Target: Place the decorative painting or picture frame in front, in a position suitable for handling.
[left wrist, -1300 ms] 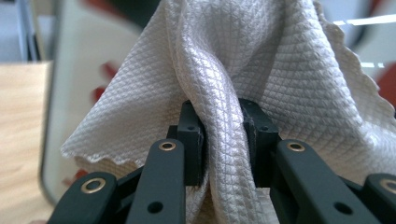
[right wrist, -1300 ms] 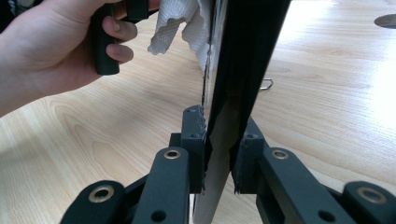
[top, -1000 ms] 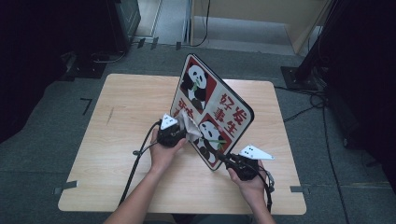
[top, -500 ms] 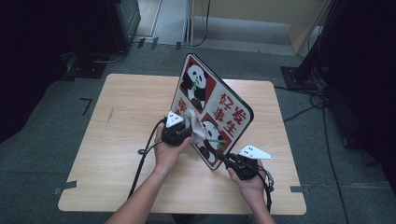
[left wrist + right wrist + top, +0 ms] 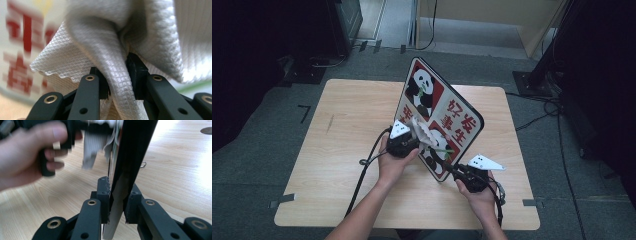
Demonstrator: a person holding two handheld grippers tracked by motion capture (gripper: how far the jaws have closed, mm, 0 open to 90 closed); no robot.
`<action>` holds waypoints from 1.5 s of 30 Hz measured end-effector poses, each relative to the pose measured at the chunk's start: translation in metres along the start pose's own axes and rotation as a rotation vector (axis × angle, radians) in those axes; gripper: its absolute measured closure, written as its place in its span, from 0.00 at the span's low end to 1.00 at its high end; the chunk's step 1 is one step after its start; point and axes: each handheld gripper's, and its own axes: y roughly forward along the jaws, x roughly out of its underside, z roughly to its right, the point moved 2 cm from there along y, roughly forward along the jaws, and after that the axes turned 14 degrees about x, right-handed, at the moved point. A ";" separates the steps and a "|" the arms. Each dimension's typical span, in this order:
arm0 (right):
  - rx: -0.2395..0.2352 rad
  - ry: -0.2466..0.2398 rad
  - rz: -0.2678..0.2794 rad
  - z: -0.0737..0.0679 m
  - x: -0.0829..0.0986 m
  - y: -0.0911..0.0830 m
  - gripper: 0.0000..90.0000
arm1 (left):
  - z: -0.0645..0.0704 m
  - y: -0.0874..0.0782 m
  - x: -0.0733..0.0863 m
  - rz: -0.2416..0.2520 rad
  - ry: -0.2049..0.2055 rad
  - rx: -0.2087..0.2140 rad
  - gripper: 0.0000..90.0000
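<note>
A flat board printed with pandas and red characters [image 5: 437,117] stands tilted on edge on the wooden table [image 5: 347,130]. My right gripper [image 5: 457,172] is shut on the board's lower corner; in the right gripper view the dark board edge [image 5: 127,157] sits clamped between the jaws of the right gripper [image 5: 117,195]. My left gripper [image 5: 412,139] is shut on a white textured cloth [image 5: 424,134], pressed against the board's printed face. In the left gripper view, the cloth [image 5: 105,45] bunches up out of the left gripper [image 5: 117,72], with blurred red print behind it.
The table stands on grey carpet, with black equipment at the left [image 5: 337,25] and a dark stand with cables at the right [image 5: 542,80]. Bare tabletop lies to the left of the board. Tape marks sit near the front corners [image 5: 282,201].
My left gripper with the cloth has shifted a little right and up along the board's face. The right gripper and the board have stayed in place.
</note>
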 end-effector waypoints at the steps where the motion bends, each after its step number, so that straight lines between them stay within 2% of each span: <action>1: 0.001 -0.004 0.002 0.000 0.000 0.000 0.87 | -0.004 0.001 0.010 -0.020 -0.014 -0.013 0.82; 4: 0.002 -0.005 0.002 -0.001 -0.001 0.001 0.87 | -0.017 0.004 0.040 -0.101 -0.074 -0.058 0.83; 5: 0.003 -0.007 0.002 -0.001 -0.001 0.001 0.87 | -0.019 0.004 0.044 -0.131 -0.108 -0.065 0.83; 6: 0.004 -0.011 0.002 -0.001 -0.001 0.001 0.87 | -0.021 0.005 0.046 -0.158 -0.157 -0.049 0.83; 7: 0.004 -0.011 0.002 -0.001 -0.001 0.001 0.87 | -0.020 0.005 0.046 -0.156 -0.147 -0.050 0.83; 8: 0.002 -0.011 0.002 -0.001 -0.001 0.001 0.87 | -0.017 0.005 0.045 -0.171 -0.102 -0.069 0.83; 9: 0.002 -0.010 0.003 -0.001 -0.001 0.001 0.87 | -0.015 0.006 0.044 -0.176 -0.085 -0.082 0.84; 10: 0.001 -0.008 0.001 -0.001 -0.001 0.001 0.87 | -0.014 0.006 0.041 -0.180 -0.081 -0.085 0.84; 13: 0.002 -0.004 0.003 -0.001 -0.001 0.001 0.87 | -0.011 0.004 0.031 -0.139 -0.110 -0.055 0.85; 15: 0.002 -0.005 0.002 -0.001 -0.001 0.001 0.87 | -0.004 0.002 0.018 -0.105 -0.094 -0.037 0.85; 17: 0.002 -0.003 0.003 -0.001 -0.001 0.001 0.87 | 0.006 0.000 -0.002 -0.045 -0.069 0.001 0.85; 19: 0.002 -0.004 0.003 -0.001 -0.001 0.001 0.87 | 0.015 -0.002 -0.020 -0.016 -0.035 0.024 0.84; 20: 0.002 -0.003 0.004 -0.001 -0.001 0.001 0.87 | 0.023 -0.002 -0.035 0.009 -0.010 0.033 0.84; 24: 0.001 0.000 0.004 -0.001 0.000 0.001 0.87 | 0.036 -0.004 -0.065 0.050 0.035 0.066 0.83; 26: 0.001 0.003 0.003 0.000 0.000 0.001 0.87 | 0.037 -0.003 -0.067 0.050 0.056 0.065 0.83; 28: -0.001 0.008 0.001 0.000 0.000 0.001 0.87 | 0.032 -0.002 -0.059 0.049 0.030 0.098 0.82; 30: 0.000 0.009 0.001 0.001 0.000 0.001 0.87 | 0.026 -0.001 -0.045 0.029 -0.006 0.107 0.82; 33: 0.000 0.008 0.000 0.000 0.000 0.001 0.87 | 0.016 0.000 -0.020 -0.014 -0.037 0.080 0.82; 37: 0.002 0.006 -0.001 0.000 -0.001 0.002 0.87 | 0.001 0.003 0.019 -0.115 -0.084 0.022 0.84; 38: 0.001 0.006 -0.002 0.000 -0.001 0.002 0.87 | -0.002 0.004 0.031 -0.158 -0.100 -0.002 0.84; 40: 0.004 0.001 -0.001 -0.001 -0.001 0.002 0.87 | -0.006 0.007 0.046 -0.199 -0.105 -0.034 0.85; 43: 0.002 0.003 -0.001 -0.001 -0.001 0.002 0.87 | -0.003 0.007 0.045 -0.207 -0.103 -0.039 0.87; 45: 0.002 0.006 -0.001 -0.001 -0.001 0.002 0.87 | 0.002 0.007 0.033 -0.210 -0.092 -0.051 0.89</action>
